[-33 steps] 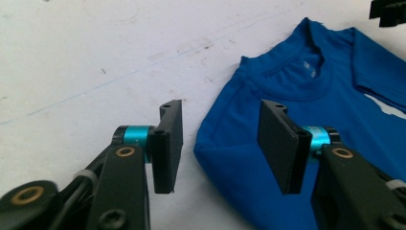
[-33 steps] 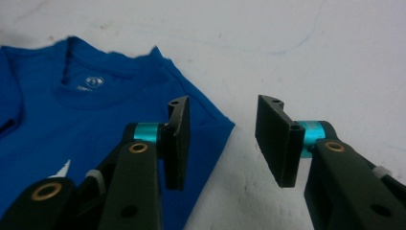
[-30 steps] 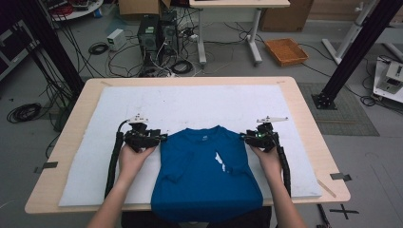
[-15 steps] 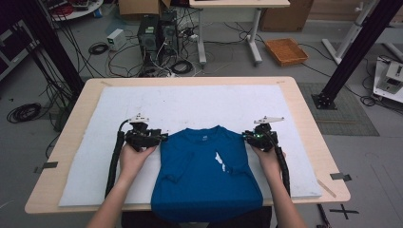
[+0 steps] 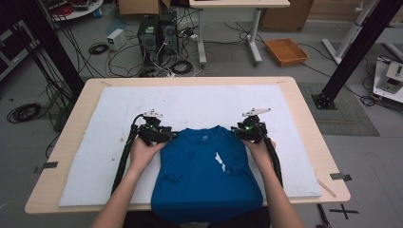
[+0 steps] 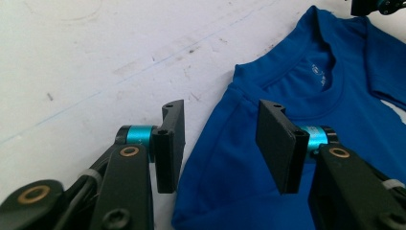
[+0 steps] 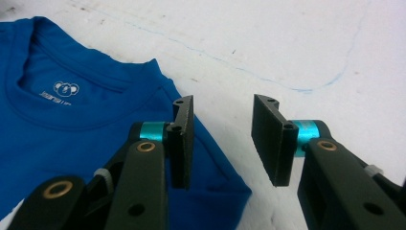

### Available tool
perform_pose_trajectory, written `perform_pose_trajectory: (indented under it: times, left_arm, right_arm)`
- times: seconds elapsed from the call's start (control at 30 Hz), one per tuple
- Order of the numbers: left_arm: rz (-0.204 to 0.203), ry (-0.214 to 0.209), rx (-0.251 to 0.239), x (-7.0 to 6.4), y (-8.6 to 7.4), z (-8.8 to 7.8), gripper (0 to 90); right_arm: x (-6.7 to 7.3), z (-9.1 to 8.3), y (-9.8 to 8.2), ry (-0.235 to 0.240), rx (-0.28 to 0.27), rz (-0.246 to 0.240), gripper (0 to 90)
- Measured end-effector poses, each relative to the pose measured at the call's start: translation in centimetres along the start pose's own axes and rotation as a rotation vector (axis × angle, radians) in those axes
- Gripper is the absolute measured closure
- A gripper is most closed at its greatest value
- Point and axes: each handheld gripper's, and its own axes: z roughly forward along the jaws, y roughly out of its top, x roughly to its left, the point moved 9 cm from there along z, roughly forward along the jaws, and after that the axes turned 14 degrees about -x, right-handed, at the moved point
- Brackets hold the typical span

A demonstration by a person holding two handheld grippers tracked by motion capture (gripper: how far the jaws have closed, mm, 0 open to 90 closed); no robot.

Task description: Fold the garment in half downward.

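Two grippers' open fingers [image 6: 172,143] flank the blue shirt's [image 5: 204,175] shoulders.

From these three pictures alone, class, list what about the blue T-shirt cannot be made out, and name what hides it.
- The blue T-shirt hem: in the high view it hangs over the table front edge.
- Neck label wording: too small and blurred in the right gripper view.
- White mark on the chest: too small in the high view to tell print from a tag.
- Left sleeve: cut off by the bottom edge and the left hand-held gripper.
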Motion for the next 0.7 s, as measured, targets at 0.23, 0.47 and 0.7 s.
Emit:
perform_pose_trajectory:
  times: [0.23,0.47,0.7]
  left_arm:
    - [0.022,0.035,0.047,0.1,-0.5,0.6,59.1]
    - [0.11,0.098,0.062,-0.2,-0.6,0.6,64.7]
    - [0.114,0.094,0.059,-0.3,-0.6,0.6,84.9]
  right_arm:
    - [0.3,1.2,-0.7,-0.001,0.047,-0.029,61.3]
    - [0.9,1.2,-0.7,0.01,0.051,-0.09,73.3]
    - [1.2,1.2,-0.6,0.038,0.047,-0.09,87.1]
